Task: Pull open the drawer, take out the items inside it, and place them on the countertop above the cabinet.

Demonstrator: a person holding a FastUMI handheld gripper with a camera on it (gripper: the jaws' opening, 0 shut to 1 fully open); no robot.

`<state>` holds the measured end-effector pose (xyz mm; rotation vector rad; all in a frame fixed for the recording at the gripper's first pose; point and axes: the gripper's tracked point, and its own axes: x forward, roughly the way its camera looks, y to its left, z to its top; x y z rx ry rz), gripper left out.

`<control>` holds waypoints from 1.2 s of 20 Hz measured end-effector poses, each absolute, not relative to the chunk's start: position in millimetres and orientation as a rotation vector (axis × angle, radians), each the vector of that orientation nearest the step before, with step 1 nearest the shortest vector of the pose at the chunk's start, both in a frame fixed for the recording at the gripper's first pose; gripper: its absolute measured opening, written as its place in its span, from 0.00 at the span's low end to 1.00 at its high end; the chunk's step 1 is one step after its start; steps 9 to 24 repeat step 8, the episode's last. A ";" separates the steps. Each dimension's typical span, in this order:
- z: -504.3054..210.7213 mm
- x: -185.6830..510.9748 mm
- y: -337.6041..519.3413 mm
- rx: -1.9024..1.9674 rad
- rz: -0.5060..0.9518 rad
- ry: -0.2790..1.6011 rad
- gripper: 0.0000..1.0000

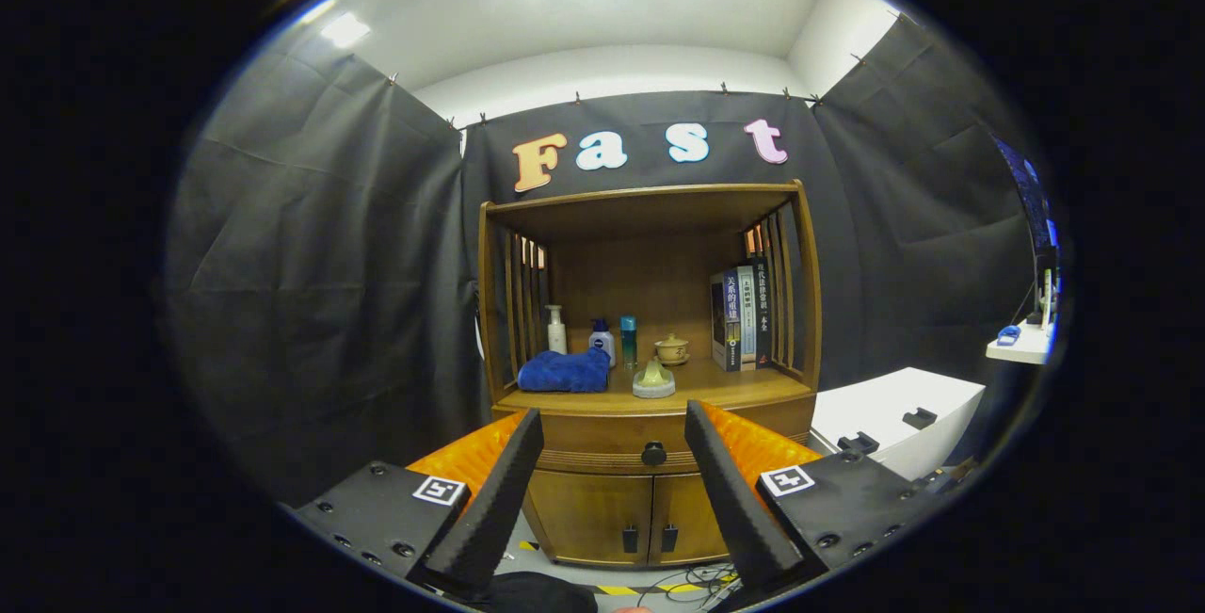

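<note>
Gripper view: the hand-held gripper (612,491) hangs with fingers spread, empty, well short of the closed drawer (650,439) under the counter (734,389). Its small round knob (653,453), rigid and probably slick, is the only hold; the wooden drawer likely slides stiffly.

Wooden countertop (725,389), blue towel (565,373), bottles (556,329), teacup (672,347), books (744,316)
</note>
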<state>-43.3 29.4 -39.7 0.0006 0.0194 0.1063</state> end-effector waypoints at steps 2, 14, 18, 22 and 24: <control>-38.4 -44.2 31.1 0.002 0.113 0.016 0.98; -33.4 -43.3 27.3 0.008 0.101 0.007 0.98; -33.4 -43.3 27.3 0.008 0.101 0.007 0.98; -33.4 -43.3 27.3 0.008 0.101 0.007 0.98; -33.4 -43.3 27.3 0.008 0.101 0.007 0.98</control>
